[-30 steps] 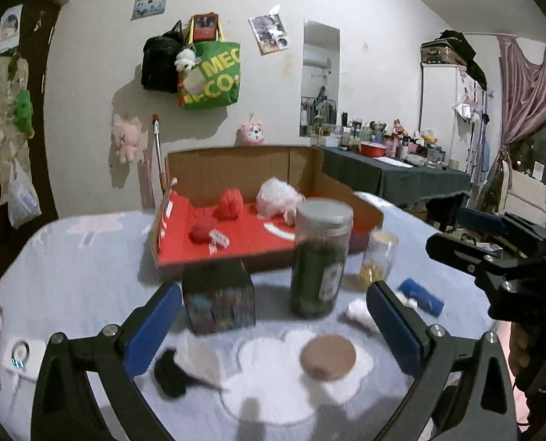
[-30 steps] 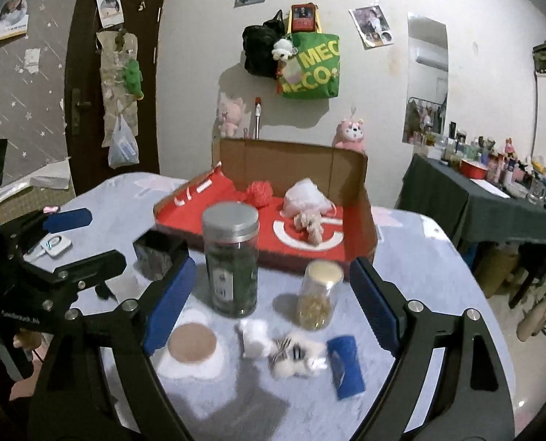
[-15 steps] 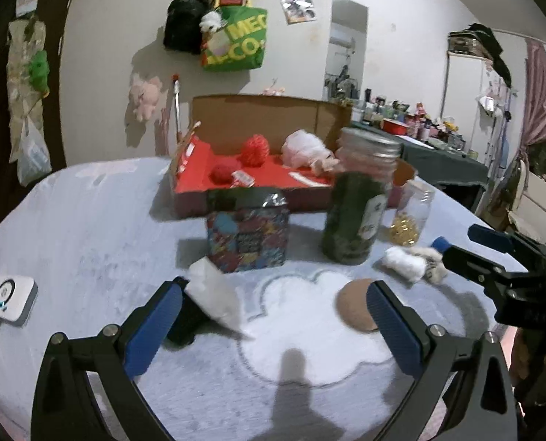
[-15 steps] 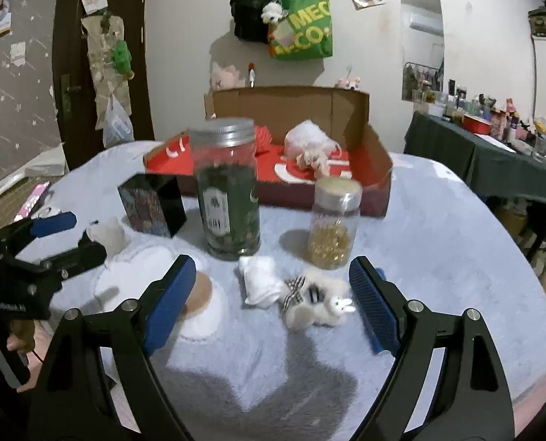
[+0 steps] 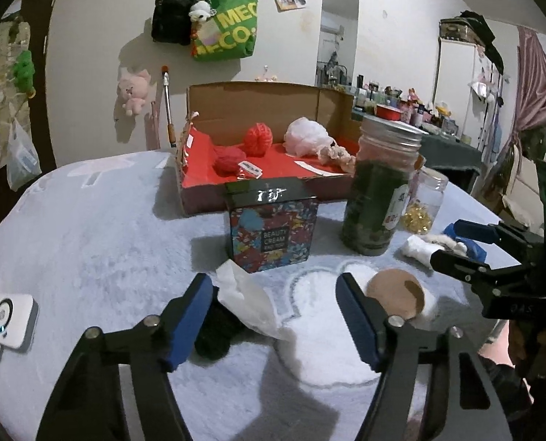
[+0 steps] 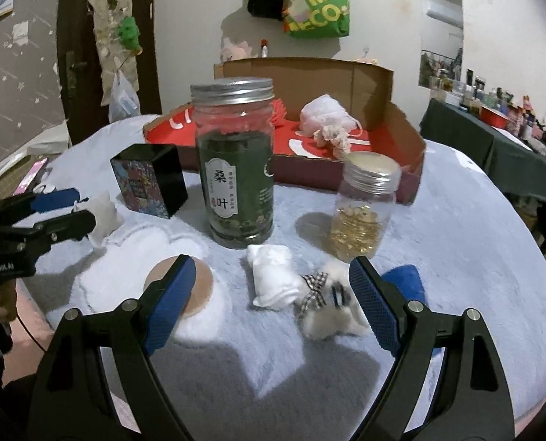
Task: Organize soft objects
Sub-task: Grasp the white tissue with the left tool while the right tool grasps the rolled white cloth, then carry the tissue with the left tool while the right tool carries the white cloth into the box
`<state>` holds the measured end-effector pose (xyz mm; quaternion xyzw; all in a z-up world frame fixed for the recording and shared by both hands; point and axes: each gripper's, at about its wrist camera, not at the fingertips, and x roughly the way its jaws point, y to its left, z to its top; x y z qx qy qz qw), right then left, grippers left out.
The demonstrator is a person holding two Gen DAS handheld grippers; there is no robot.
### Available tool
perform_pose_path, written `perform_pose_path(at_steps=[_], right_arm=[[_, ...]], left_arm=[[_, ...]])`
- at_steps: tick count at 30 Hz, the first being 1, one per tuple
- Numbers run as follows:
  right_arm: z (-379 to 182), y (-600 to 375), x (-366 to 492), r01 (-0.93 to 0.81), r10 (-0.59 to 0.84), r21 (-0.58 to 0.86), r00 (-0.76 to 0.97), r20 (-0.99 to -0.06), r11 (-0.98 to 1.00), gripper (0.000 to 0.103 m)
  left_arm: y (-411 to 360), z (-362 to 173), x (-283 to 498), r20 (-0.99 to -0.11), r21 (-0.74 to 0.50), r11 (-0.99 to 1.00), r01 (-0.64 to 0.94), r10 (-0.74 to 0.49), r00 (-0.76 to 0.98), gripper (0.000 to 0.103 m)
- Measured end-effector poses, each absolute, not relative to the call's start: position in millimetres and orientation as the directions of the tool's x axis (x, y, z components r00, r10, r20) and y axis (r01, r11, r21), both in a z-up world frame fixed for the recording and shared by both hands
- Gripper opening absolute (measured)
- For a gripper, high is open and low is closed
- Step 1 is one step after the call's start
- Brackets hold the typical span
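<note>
My left gripper (image 5: 274, 325) is open, low over the table, with a white cloth piece (image 5: 249, 299) and a black soft lump (image 5: 217, 330) between its fingers. My right gripper (image 6: 273, 305) is open around a white pouch (image 6: 273, 279) and a fluffy white plush with a checked bow (image 6: 328, 312). A blue soft piece (image 6: 405, 281) lies just right of it. An open cardboard box with a red floor (image 5: 206, 169) at the back holds two red yarn balls (image 5: 259, 139), a pink puff (image 5: 307, 136) and a small plush (image 6: 331, 136).
A tall green-filled jar (image 6: 236, 169), a small jar of gold capsules (image 6: 364, 209) and a patterned tin (image 5: 273, 228) stand mid-table. A tan round pad (image 5: 396, 294) lies on a white cloud mat (image 6: 133, 253). A white device (image 5: 8, 316) sits at the left edge.
Both grippers have dropped lower and moved forward towards the table. The left fingers have narrowed around the white cloth and black lump; the right gripper now frames the white pouch and plush.
</note>
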<state>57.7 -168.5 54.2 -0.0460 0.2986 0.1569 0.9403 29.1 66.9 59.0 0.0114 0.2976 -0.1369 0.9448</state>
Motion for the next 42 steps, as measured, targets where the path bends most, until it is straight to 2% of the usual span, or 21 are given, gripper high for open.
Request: perform_pose_path(at_steps=[6, 9, 10, 11, 12, 13, 14, 15, 17, 18, 25, 32, 42], right_arm=[[49.1, -159.8, 67.1, -0.344, 0.27, -0.011, 0.757, -0.595, 0.939, 0.085], [47.3, -157.0, 73.5, -0.348, 0.263, -0.026, 0.752, -0.605, 0.937, 0.081], [45.1, -156.2, 77.0, -0.35, 0.259, -0.03, 0.745, -0.614, 0.936, 0.075], [43.3, -155.6, 79.3, -0.349, 0.255, -0.032, 0.74, -0.623, 0.936, 0.071], [40.8, -155.2, 82.8, -0.349, 0.249, -0.034, 0.73, -0.637, 0.936, 0.063], [37.2, -155.1, 86.1, -0.35, 0.245, -0.033, 0.717, -0.652, 0.936, 0.053], [34.1, -155.3, 88.3, -0.352, 0.245, -0.029, 0.706, -0.665, 0.935, 0.045], [31.7, -155.5, 89.2, -0.354, 0.243, -0.03, 0.7, -0.672, 0.935, 0.031], [31.2, -156.3, 87.4, -0.36, 0.247, -0.035, 0.704, -0.666, 0.932, 0.028], [32.3, -157.3, 85.5, -0.362, 0.254, -0.031, 0.708, -0.659, 0.932, 0.021], [48.4, -168.1, 75.0, -0.376, 0.326, 0.048, 0.723, -0.609, 0.925, 0.021], [57.1, -172.5, 68.9, -0.403, 0.385, 0.105, 0.718, -0.579, 0.909, 0.021], [57.2, -174.8, 69.9, -0.42, 0.421, 0.141, 0.708, -0.567, 0.897, 0.021]], left_arm=[[61.0, 56.2, 43.4, -0.597, 0.003, 0.952, 0.307, -0.244, 0.764, 0.07], [58.4, 52.1, 52.2, -0.618, 0.034, 0.949, 0.314, -0.227, 0.753, 0.061], [58.9, 49.5, 56.1, -0.629, 0.043, 0.951, 0.307, -0.213, 0.748, 0.055], [60.7, 47.3, 58.3, -0.636, 0.043, 0.952, 0.304, -0.208, 0.743, 0.043], [62.3, 44.6, 60.9, -0.646, 0.042, 0.953, 0.299, -0.202, 0.736, 0.035], [64.5, 42.5, 63.3, -0.652, 0.037, 0.955, 0.294, -0.2, 0.732, 0.02], [66.2, 41.6, 64.1, -0.655, 0.025, 0.954, 0.298, -0.209, 0.726, 0.018], [68.1, 42.1, 63.8, -0.653, 0.008, 0.953, 0.303, -0.224, 0.723, 0.015], [68.5, 45.7, 61.5, -0.647, -0.009, 0.952, 0.307, -0.24, 0.724, 0.011], [67.2, 48.9, 59.3, -0.638, -0.015, 0.951, 0.31, -0.248, 0.729, 0.01], [49.6, 70.1, 47.2, -0.575, -0.098, 0.922, 0.375, -0.361, 0.734, 0.009], [21.9, 64.3, 54.4, -0.563, -0.212, 0.869, 0.448, -0.483, 0.671, 0.009], [4.0, 57.3, 62.0, -0.561, -0.245, 0.851, 0.464, -0.515, 0.648, 0.009]])
